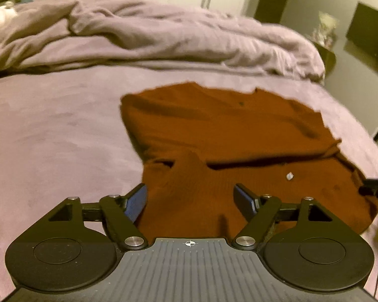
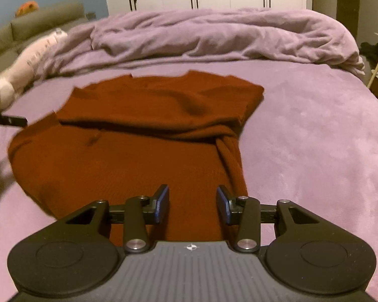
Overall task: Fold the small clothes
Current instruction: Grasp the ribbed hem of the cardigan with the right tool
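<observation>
Rust top (image 1: 226,130) spread on a purple bed (image 1: 50,130), far part folded toward the near hem. Left tongs (image 1: 190,198) wide apart, empty, over the near left hem. Right tongs (image 2: 192,202) half open, empty, over the near right hem. Rumpled duvet (image 2: 214,32) beyond
</observation>
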A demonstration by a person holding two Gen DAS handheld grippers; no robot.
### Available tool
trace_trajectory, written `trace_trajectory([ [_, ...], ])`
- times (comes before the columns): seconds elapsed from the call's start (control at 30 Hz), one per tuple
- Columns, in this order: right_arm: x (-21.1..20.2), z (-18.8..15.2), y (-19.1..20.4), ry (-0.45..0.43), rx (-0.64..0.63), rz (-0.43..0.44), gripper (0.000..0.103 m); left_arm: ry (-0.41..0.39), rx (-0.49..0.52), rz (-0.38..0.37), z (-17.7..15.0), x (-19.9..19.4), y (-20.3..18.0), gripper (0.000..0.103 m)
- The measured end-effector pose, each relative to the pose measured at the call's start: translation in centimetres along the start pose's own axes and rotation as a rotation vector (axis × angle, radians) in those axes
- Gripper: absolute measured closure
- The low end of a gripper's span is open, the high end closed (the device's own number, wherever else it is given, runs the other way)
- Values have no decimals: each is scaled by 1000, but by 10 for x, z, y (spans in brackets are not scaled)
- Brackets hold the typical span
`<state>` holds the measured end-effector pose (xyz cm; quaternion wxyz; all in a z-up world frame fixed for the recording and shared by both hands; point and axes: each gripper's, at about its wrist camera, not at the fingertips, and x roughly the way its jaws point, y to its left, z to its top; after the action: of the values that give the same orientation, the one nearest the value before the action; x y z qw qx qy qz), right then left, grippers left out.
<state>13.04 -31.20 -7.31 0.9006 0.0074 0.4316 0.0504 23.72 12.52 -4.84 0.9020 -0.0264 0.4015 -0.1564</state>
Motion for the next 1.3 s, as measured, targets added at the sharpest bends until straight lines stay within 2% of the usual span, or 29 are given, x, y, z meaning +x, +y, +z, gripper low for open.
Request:
trace_trajectory([
  [0.07, 2, -1, -6, 9, 43, -2, 62, 14, 14, 13, 2, 10, -2, 24],
  [0.13, 2, 0, -11, 10, 68, 1, 62, 30, 2, -6, 3, 16, -4, 28],
  [0.17, 3, 0, -13, 16, 73, 2, 62, 33, -7, -11, 3, 19, -6, 37],
  [0.2, 5, 0, -15, 23, 79, 10, 62, 37, -15, -10, 2, 22, -7, 52],
  [0.23, 6, 0, -16, 27, 89, 20, 62, 53, -20, -2, 2, 26, -10, 60],
  [0.27, 8, 0, -18, 30, 100, 30, 62, 65, -19, 10, 1, 29, -12, 74],
  [0.3, 10, 0, -19, 31, 106, 37, 63, 67, -9, 31, -1, 32, -15, 82],
  [0.33, 10, 1, -19, 31, 110, 43, 69, 63, 5, 44, -2, 33, -18, 85],
  [0.37, 11, 2, -18, 31, 110, 54, 82, 59, 17, 46, -3, 33, -20, 91],
  [0.4, 11, 3, -18, 35, 108, 70, 88, 57, 19, 36, -4, 32, -19, 93],
  [0.43, 12, 3, -17, 37, 106, 80, 93, 56, 12, 20, -4, 31, -18, 93],
  [0.53, 13, 3, -13, 41, 67, 73, 93, 66, 5, -9, -2, 31, -16, 93],
  [0.57, 14, 4, -13, 45, 66, 77, 92, 71, 9, -8, -2, 32, -16, 85],
  [0.6, 15, 4, -13, 51, 67, 80, 92, 73, 10, -5, -1, 33, -17, 69],
  [0.63, 15, 5, -14, 55, 68, 81, 92, 78, 8, -12, -1, 35, -17, 64],
  [0.8, 20, 9, -18, 98, 95, 101, 92, 111, 52, -26, 4, 45, -27, 46],
  [0.87, 20, 13, -22, 118, 121, 112, 91, 114, 49, -24, 5, 45, -28, 44],
  [0.97, 17, 12, -21, 125, 83, 103, 89, 111, 51, -20, 4, 44, -27, 38],
  [1.03, 16, 10, -20, 125, 64, 95, 87, 111, 59, 4, 3, 44, -26, 37],
  [1.13, 16, 9, -23, 126, 88, 107, 86, 105, 45, -2, 2, 45, -25, 36],
  [1.2, 19, 10, -26, 126, 122, 124, 86, 107, 28, -5, 2, 48, -24, 40],
  [1.23, 21, 10, -25, 129, 123, 125, 86, 109, 20, -6, 3, 49, -23, 43],
  [1.3, 20, 13, -21, 127, 97, 120, 86, 107, 20, -3, 5, 50, -22, 64],
])
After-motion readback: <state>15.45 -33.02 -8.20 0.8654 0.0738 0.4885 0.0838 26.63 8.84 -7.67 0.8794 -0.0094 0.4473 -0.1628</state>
